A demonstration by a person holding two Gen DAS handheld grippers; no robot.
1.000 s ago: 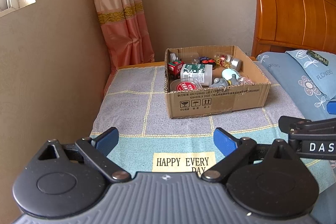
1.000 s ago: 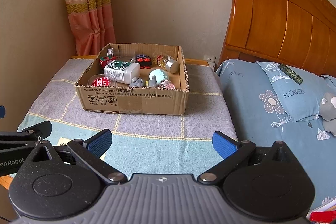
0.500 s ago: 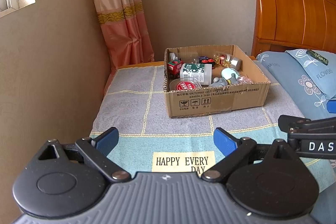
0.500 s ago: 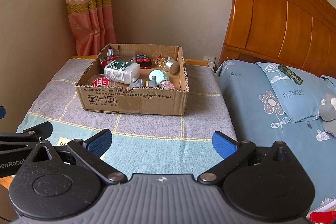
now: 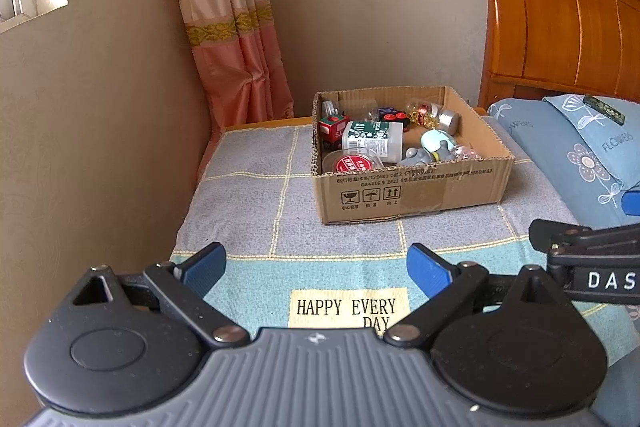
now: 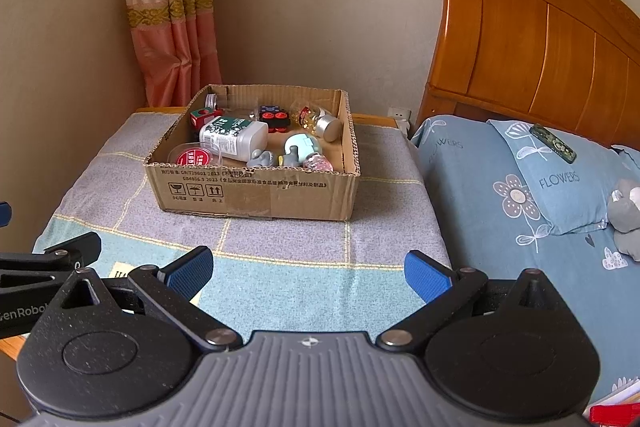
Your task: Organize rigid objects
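You hold both tools back from the work: the left gripper (image 5: 316,267) and the right gripper (image 6: 308,271) each hover with fingers spread wide and nothing between them, low over the checked cloth (image 6: 280,267). The rigid objects — a white bottle (image 6: 234,138), a red-lidded tub (image 6: 194,158), small toys and jars — all lie loose inside the cardboard box (image 6: 256,193) that sits on that cloth, well ahead of both tools; none lies on the cloth outside it. That fits either a sorting about to be made from the box or a gathering into it already made; I cannot judge which, so I name no move. Against the earlier frames nothing has shifted — box, contents and both grippers sit as they did.
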